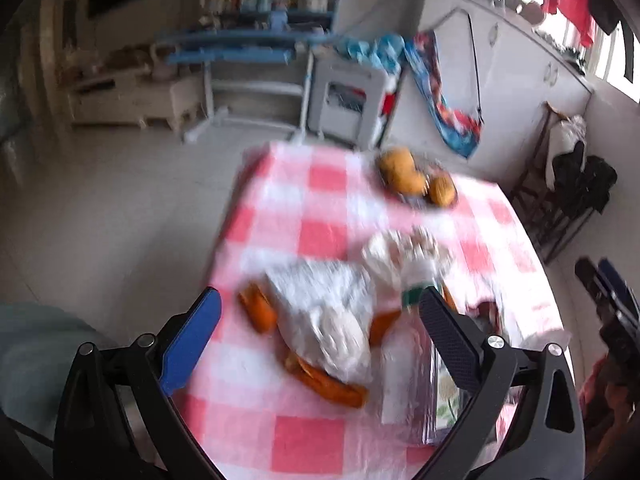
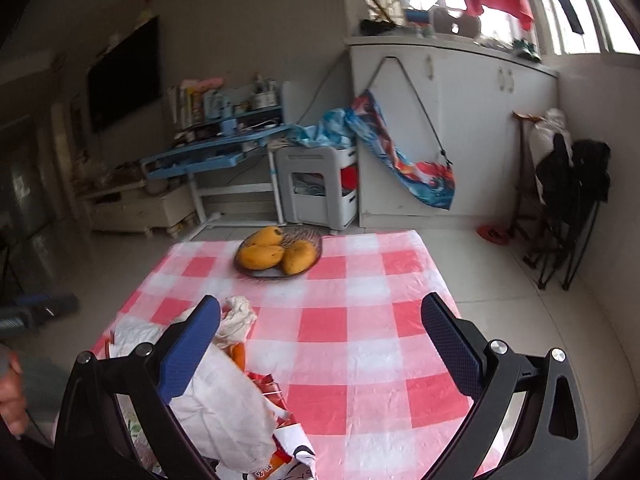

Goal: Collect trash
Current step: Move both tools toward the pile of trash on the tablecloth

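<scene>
While both fingers gape empty, peel strip (image 1: 326, 382) lies diagonal on cloth (image 1: 308, 208).

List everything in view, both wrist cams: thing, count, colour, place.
tablecloth: 1, red-white check, covers table
mangoes: 3, yellow, in dish
dish: 1, dark, table's far side
crumpled paper: pile, white, table's near left
orange peels: several, under and beside the paper
printed wrapper: 1, red-white, near edge
bottle: 1, pale, blurred, beside paper
left tongs: open, over the pile
right tongs: open, over cloth
</scene>
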Available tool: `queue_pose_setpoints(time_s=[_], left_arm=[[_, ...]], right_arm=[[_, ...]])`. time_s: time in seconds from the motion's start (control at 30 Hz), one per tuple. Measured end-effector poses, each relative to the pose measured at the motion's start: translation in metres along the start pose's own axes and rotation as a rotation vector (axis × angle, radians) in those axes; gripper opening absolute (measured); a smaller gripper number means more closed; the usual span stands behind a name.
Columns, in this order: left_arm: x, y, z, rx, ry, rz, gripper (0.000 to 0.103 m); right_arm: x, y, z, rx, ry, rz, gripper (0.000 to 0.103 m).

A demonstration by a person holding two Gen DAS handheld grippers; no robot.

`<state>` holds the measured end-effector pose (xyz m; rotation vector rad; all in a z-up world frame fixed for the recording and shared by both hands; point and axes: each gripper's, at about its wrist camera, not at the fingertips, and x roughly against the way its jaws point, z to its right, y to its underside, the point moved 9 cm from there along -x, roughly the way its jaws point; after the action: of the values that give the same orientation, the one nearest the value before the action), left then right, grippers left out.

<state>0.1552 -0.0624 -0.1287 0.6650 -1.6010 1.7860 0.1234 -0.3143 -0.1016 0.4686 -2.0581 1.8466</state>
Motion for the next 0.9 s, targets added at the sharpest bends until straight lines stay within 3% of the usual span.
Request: queue_pose_setpoints(time_s=[0.27, 0.57, 0.9], left_arm=[[-0.001, 0.008, 0.013, -0.08, -0.036, 0.031, 0.096], [0.001, 0.008, 0.009, -0.075, -0.049, 0.04, 0.096], [0.003, 0.008, 0.009, -0.071, -0.049, 0.047, 0.096]], right_arm=[[0.013, 0.009, -0.029, 0.012, -0.127, -0.038, 0.097], [0.021, 0.009, -0.039, 0.025, -0.181, -0.059, 0.097], [0.035, 0.019, -0.059, 0.124, -0.227, -0.088, 0.096]])
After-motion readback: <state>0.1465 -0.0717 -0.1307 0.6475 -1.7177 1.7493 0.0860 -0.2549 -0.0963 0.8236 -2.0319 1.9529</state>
